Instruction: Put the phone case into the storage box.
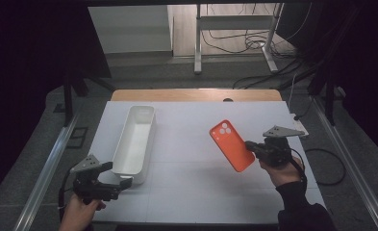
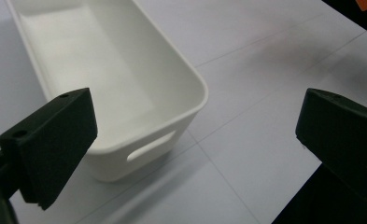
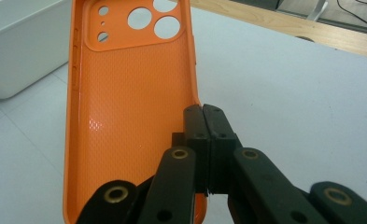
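Right tongs (image 1: pixel 252 146) clamped on the side wall of an orange phone case (image 1: pixel 232 145), lifted off the counter (image 1: pixel 201 192), well right of the white bin (image 1: pixel 134 139). Left tongs (image 1: pixel 119 175) spread apart, empty, beside the bin's near end.

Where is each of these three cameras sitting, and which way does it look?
High view: above the table's near side, looking forward and down; both forearms show.
Left gripper view: on the left hand-held gripper, open jaws facing the white bin.
Right gripper view: on the right hand-held gripper, jaws pinching the orange phone case.
Shared: bin and case.
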